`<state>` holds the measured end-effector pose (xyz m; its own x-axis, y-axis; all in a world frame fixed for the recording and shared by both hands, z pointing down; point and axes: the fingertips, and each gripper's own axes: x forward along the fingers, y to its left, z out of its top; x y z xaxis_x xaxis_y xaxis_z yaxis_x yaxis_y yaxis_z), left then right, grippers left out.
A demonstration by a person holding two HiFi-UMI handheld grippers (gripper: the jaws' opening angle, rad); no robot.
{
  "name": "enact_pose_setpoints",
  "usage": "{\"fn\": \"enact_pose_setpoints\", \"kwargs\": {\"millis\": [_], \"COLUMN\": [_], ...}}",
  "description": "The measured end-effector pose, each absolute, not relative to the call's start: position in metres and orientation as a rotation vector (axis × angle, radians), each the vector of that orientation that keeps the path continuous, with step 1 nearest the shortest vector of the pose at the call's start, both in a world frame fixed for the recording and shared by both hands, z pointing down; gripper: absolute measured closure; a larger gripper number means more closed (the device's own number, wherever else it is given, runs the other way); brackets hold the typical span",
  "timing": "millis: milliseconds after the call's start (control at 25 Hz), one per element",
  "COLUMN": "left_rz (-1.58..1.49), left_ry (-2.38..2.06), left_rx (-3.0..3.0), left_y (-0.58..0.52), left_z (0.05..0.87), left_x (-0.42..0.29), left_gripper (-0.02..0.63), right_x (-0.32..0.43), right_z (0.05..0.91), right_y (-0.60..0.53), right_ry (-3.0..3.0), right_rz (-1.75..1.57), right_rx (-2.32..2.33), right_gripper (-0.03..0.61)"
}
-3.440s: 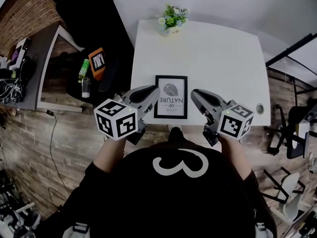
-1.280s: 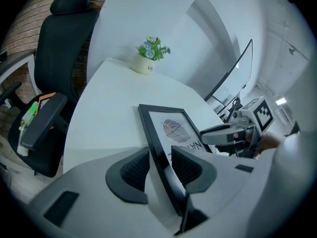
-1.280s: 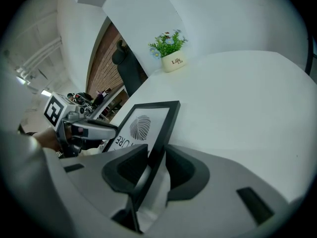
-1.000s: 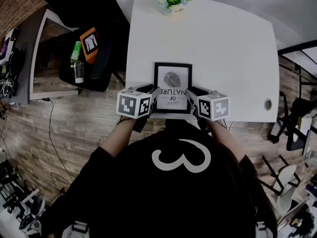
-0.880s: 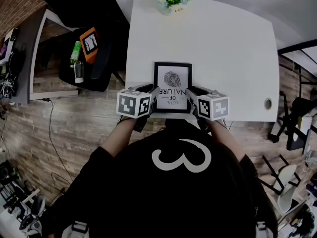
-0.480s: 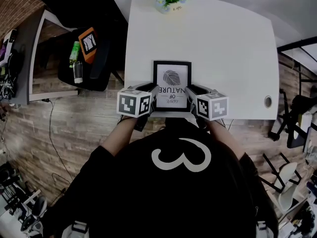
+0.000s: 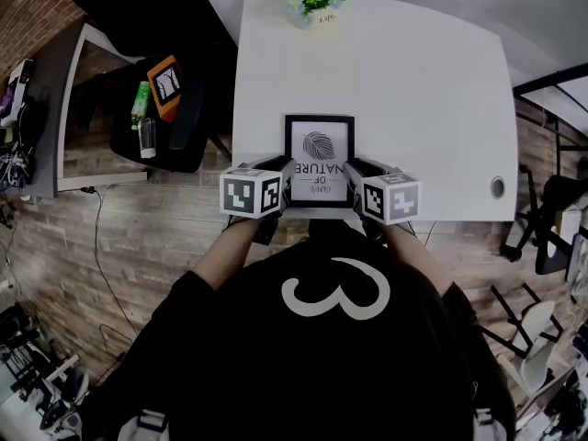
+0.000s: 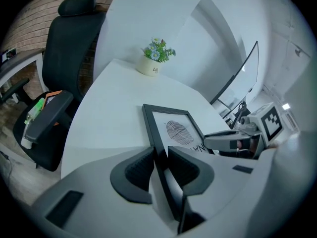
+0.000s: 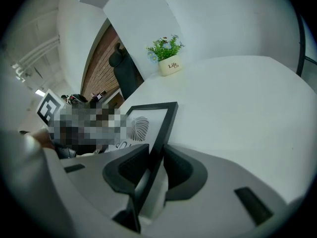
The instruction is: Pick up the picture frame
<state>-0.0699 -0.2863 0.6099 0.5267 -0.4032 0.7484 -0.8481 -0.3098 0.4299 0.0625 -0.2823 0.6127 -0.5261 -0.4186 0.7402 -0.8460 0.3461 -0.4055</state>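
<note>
One picture frame; left tool tighter

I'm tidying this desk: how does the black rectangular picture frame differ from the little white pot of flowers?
The black rectangular picture frame lies flat at the white table's near edge; the little white pot of flowers stands upright at the far edge. The frame is thin and square-cornered; the pot is round. The frame covers more tabletop than the pot. Both sit on the same table.
</note>
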Motion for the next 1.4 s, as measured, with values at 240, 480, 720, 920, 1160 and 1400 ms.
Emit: {"fn": "enact_pose_setpoints", "kwargs": {"millis": [240, 480, 720, 920, 1160, 1400], "left_rz": [0.649, 0.631, 0.607, 0.612, 0.593, 0.571], "left_ry": [-1.048, -1.049, -1.041, -1.039, -1.057, -1.071], "left_rx": [1.895, 1.884, 1.857, 1.874, 1.895, 1.917], "left_y": [-0.287, -0.287, -0.284, -0.286, -0.285, -0.28], "left_z": [0.61, 0.61, 0.609, 0.604, 0.594, 0.579], "left_x": [-0.071, -0.071, -0.071, -0.071, -0.071, -0.072], "left_gripper": [0.518, 0.52, 0.522, 0.522, 0.522, 0.522], "right_x": [0.062, 0.065, 0.066, 0.065, 0.065, 0.064], "right_z": [0.612, 0.611, 0.611, 0.607, 0.6, 0.584], "right_y": [-0.283, -0.282, -0.284, -0.285, -0.284, -0.28], "right_ry": [-2.097, -2.091, -2.089, -2.1, -2.125, -2.168], "right_rz": [1.096, 1.111, 1.117, 1.103, 1.091, 1.052], "right_rx": [1.13, 1.181, 1.197, 1.198, 1.204, 1.208], "right_gripper": [0.477, 0.482, 0.488, 0.488, 0.488, 0.488]}}
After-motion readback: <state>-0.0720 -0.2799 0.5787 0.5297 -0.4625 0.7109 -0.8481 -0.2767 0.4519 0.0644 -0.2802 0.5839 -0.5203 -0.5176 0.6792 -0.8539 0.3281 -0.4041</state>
